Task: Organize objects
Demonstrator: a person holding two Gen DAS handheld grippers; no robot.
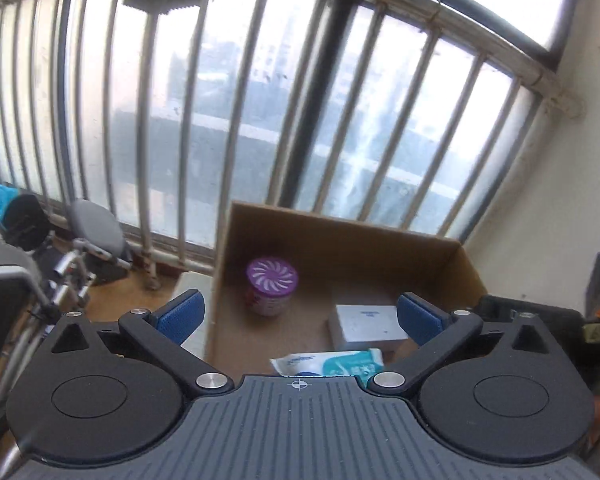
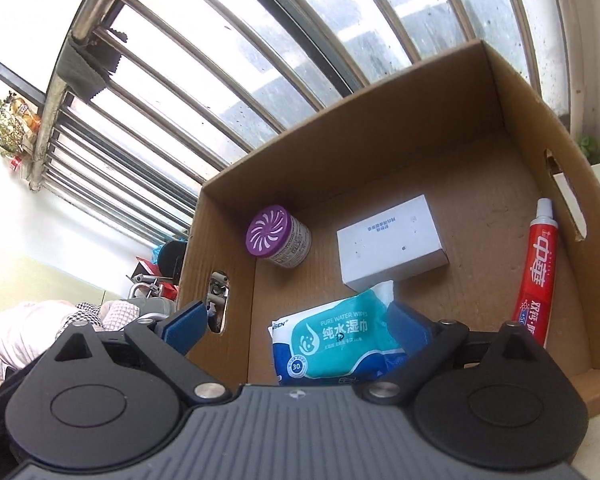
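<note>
An open cardboard box [image 2: 400, 128] [image 1: 340, 236] holds a purple-lidded jar [image 2: 278, 237] [image 1: 271, 286], a white carton [image 2: 392, 240] [image 1: 366, 322], a teal pack of wet wipes [image 2: 332, 344] [image 1: 332, 364] and a red toothpaste tube [image 2: 534, 276] leaning on the right wall. My left gripper [image 1: 300, 316] hangs above the box's near edge, open, nothing between its blue pads. My right gripper [image 2: 296, 326] is open over the wipes pack, which lies on the box floor below the pads, apart from them.
A barred window [image 1: 260, 100] rises just behind the box. A grey stool [image 1: 96, 232] and metal frames stand on the floor to the left. A white wall [image 1: 560, 200] closes the right side. Bedding [image 2: 40, 328] lies at the left in the right wrist view.
</note>
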